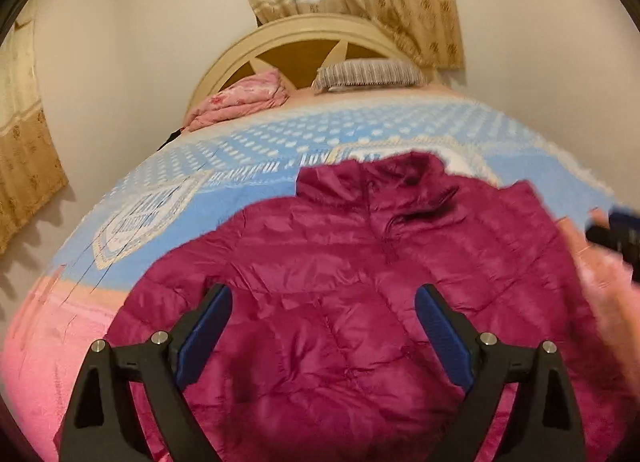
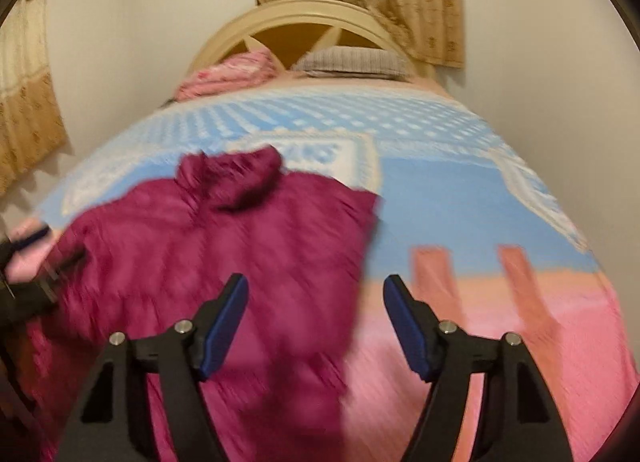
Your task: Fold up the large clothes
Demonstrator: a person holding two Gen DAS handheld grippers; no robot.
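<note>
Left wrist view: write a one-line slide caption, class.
Open left gripper above a magenta puffer jacket on the bed.

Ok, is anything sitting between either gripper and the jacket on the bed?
Nothing visible. The left gripper hangs open directly over the maroon jacket, with only air between. The right gripper is open above the jacket's right edge and the pink bedspread. The folded pink blanket and pillow lie far off by the headboard.
</note>
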